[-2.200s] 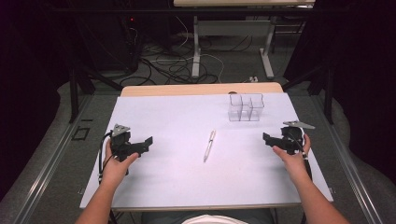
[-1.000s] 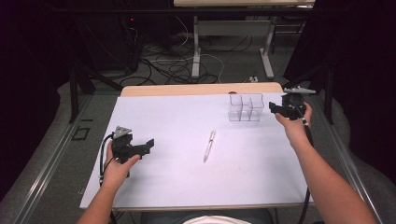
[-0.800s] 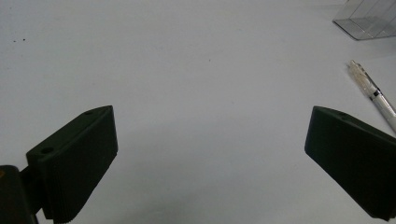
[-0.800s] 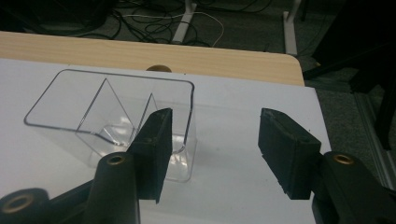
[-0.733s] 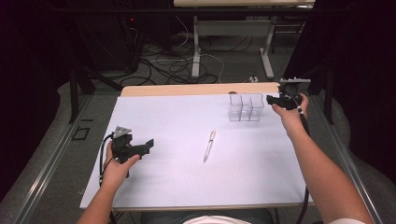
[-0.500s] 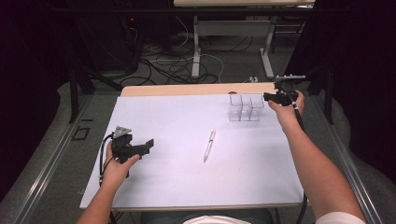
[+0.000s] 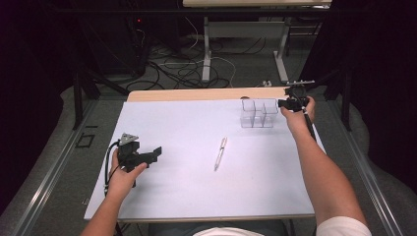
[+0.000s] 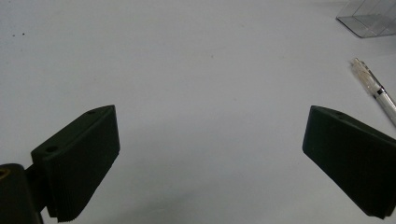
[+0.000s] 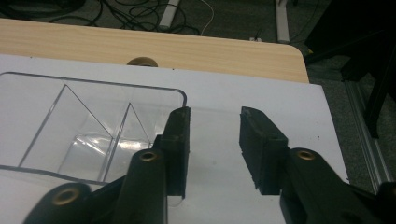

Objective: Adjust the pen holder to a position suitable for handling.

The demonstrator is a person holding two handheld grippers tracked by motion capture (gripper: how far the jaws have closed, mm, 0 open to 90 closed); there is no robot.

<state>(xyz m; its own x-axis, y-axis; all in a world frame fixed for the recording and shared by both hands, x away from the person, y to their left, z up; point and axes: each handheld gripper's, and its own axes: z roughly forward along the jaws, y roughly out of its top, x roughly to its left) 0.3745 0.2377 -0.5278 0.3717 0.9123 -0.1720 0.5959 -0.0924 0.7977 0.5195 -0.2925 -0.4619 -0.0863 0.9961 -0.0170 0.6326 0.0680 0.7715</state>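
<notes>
While my left hand-held gripper [image 7: 156,152] rests wide open and empty on the bench [image 7: 196,196], my right hand-held gripper [image 9: 214,140], partly open and empty, hovers beside the clear box [image 9: 70,126]; a pen [image 7: 221,153] lies mid-bench.

White short sleeve [image 7: 344,227]; black hand-held gripper [image 7: 156,153], grey plate, seemingly ridged pads.

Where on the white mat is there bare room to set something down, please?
Free: between the left gripper and the clear-barrelled pen, and the mat's far left. Crowded: the far right, where the right gripper meets the clear plastic compartment organizer.
</notes>
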